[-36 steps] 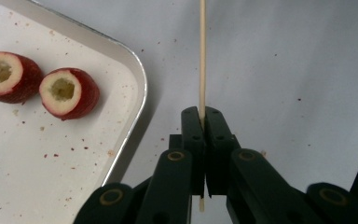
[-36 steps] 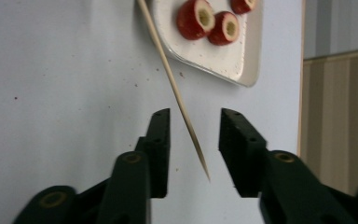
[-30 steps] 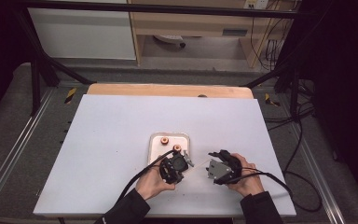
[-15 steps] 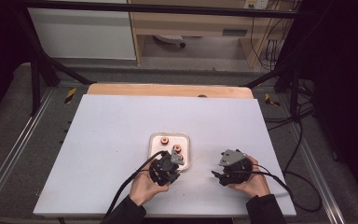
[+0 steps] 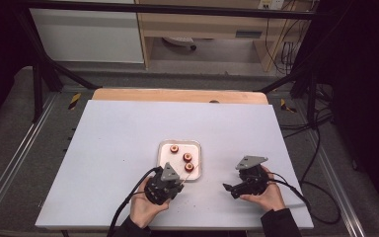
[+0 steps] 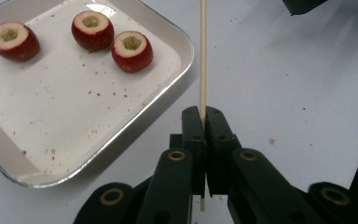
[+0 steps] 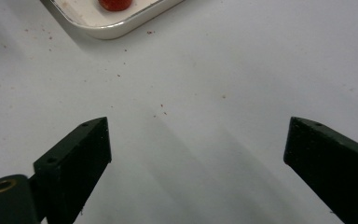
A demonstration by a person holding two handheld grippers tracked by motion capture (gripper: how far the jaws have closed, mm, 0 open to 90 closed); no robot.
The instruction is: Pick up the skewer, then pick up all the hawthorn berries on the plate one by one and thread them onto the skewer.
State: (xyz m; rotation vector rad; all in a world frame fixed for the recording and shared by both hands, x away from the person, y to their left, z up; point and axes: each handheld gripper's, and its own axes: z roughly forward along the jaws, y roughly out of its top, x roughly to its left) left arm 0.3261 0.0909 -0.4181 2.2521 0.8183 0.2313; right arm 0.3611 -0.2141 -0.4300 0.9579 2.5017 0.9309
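Left gripper (image 6: 204, 123): we find its jaws pressed together on a thin wooden skewer (image 6: 203, 56), which runs straight ahead from the tips and pokes out a little behind them. Ahead and to the left of the jaws sits a white tray (image 6: 168, 95) with three cored red fruits (image 6: 131, 50) at its far end.

Right gripper (image 7: 196, 154): we note its jaws spread wide, having just been opening, nothing between them, bare white table (image 7: 242, 70) underneath. The tray's corner lies ahead, to their left.
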